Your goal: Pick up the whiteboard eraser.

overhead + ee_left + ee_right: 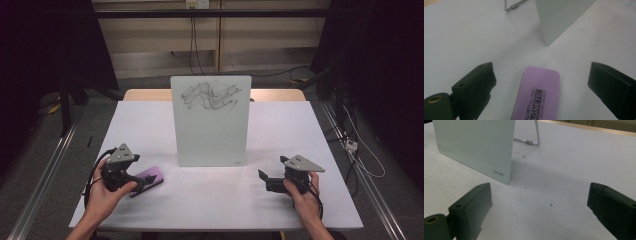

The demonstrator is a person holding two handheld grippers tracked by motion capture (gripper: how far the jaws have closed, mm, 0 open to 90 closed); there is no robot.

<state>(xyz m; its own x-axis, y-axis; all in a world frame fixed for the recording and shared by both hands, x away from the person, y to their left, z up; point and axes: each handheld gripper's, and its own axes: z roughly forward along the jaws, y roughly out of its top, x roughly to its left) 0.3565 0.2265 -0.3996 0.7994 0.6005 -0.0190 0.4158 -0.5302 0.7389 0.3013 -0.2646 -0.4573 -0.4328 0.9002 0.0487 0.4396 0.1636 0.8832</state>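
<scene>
My left gripper point(541, 82) stands wide open astride the one purple eraser point(537, 96), which lies flat on the table point(300, 130), its long axis running away between the jaws. My right gripper point(539, 205), also open and empty, is near the single scribbled whiteboard point(211, 120).

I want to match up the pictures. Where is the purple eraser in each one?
High view: the purple eraser lies on the table at lower left, just right of the left claw.
Left gripper view: it sits bottom centre, between the open jaws.
Right gripper view: the eraser is not in this picture.
Shared landmark: the standing whiteboard, also at the top of the left gripper view and upper left of the right gripper view.
</scene>
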